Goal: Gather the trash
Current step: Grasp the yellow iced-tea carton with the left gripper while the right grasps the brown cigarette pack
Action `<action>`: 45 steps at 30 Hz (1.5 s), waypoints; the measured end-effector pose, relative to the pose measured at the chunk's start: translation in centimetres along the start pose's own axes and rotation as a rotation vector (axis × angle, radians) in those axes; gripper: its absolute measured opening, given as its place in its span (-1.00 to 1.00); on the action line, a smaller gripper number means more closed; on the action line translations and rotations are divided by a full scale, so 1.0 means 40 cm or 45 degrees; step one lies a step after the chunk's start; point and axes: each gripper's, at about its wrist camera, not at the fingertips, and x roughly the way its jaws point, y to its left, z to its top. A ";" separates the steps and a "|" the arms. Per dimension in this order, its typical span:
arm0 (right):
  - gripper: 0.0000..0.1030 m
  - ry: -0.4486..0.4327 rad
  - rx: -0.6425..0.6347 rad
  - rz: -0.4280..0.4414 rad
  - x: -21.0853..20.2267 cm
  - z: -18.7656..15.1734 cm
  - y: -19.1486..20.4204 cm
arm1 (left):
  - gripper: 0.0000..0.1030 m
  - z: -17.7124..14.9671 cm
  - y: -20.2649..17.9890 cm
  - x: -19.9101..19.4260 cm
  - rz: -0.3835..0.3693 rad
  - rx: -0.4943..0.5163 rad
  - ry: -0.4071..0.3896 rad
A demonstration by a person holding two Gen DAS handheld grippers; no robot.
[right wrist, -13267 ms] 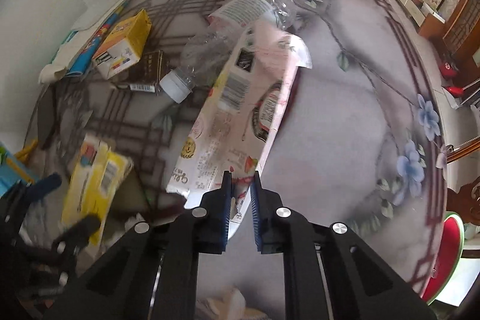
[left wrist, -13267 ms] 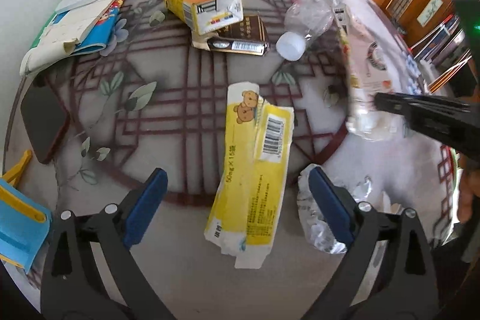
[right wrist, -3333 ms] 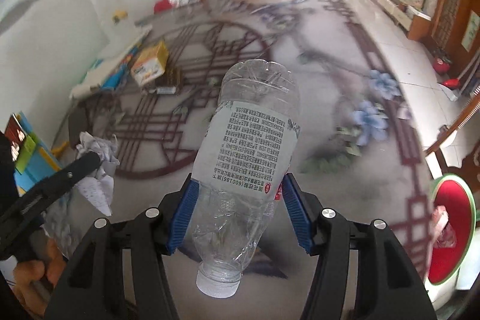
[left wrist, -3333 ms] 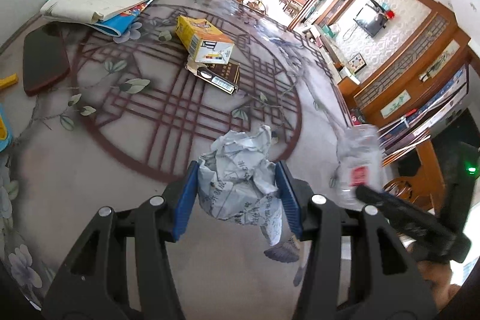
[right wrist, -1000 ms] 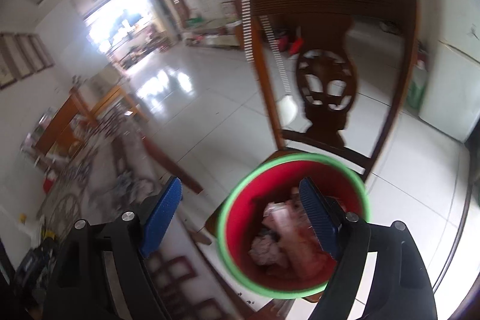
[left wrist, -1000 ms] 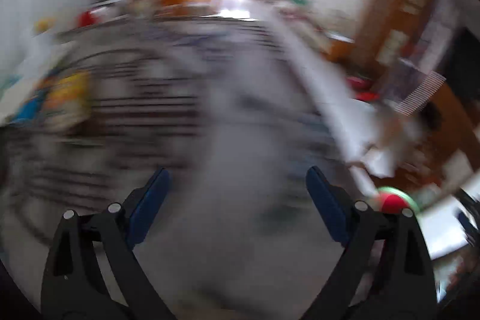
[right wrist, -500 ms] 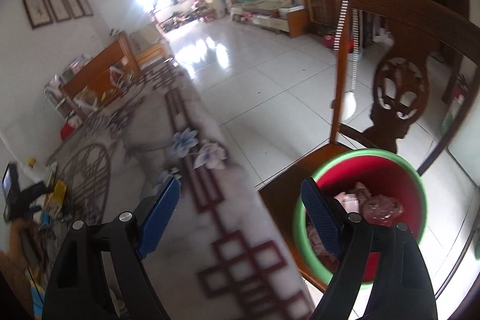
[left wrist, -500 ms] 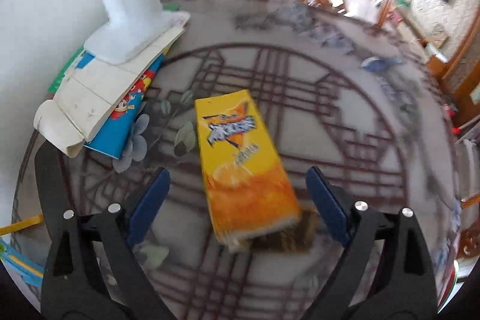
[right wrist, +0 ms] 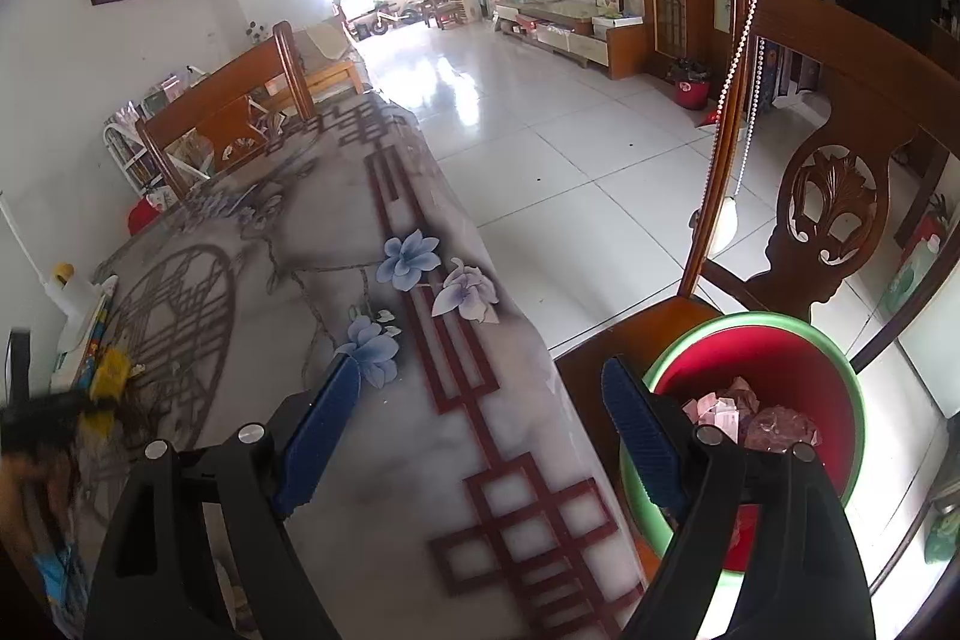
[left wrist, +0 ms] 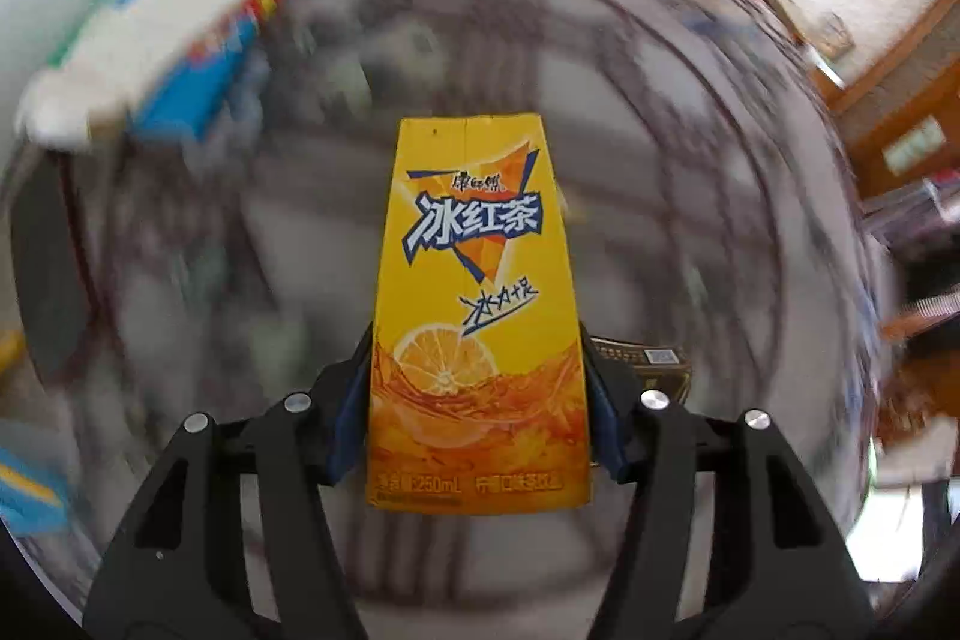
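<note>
1. Left wrist view: a yellow drink carton (left wrist: pixel 477 304) is pinched at its lower sides between the fingers of the left gripper (left wrist: pixel 477 415). It is held above the counter (left wrist: pixel 690 232), clear of it as far as can be judged. The carton's long axis runs straight away from the camera, along the fingers; the flat printed face is turned upward, the 250 mL base end nearest the lens and the top end pointed forward. A dark flat packet (left wrist: pixel 645 367) is partly seen on the counter just right of the carton; heavy blur hides the rest.

2. Right wrist view: the right gripper (right wrist: pixel 480 424) is held over the counter edge with fingers spread wide and nothing between them. A red bin (right wrist: pixel 798 370) with a green rim stands on a wooden chair (right wrist: pixel 840 196) beside the counter; crumpled trash (right wrist: pixel 756 415) is already inside.

3. Progress, judged: several items binned; the carton remains to be carried across, and the dark packet is left to collect.
</note>
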 end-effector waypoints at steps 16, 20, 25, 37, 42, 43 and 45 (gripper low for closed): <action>0.58 0.167 -0.386 0.368 -0.004 -0.101 0.245 | 0.12 -0.280 -0.010 -0.233 -0.138 0.075 -0.268; 0.59 0.128 -0.725 0.416 -0.017 -0.169 0.391 | 0.12 -0.272 0.033 -0.220 -0.122 0.005 -0.259; 0.72 0.122 -1.140 0.521 -0.013 -0.277 0.552 | 0.12 -0.256 0.067 -0.200 -0.188 -0.067 -0.222; 0.47 0.389 -1.220 0.640 0.158 -0.325 0.675 | 0.12 -0.254 0.105 -0.195 -0.224 -0.124 -0.211; 0.05 0.472 -1.229 0.642 0.162 -0.334 0.666 | 0.12 -0.253 0.096 -0.183 -0.211 -0.112 -0.199; 0.04 0.481 -1.235 0.643 0.162 -0.336 0.667 | 0.12 -0.252 0.095 -0.182 -0.208 -0.108 -0.197; 0.04 0.505 -1.218 0.662 0.159 -0.337 0.665 | 0.12 -0.253 0.091 -0.179 -0.195 -0.094 -0.190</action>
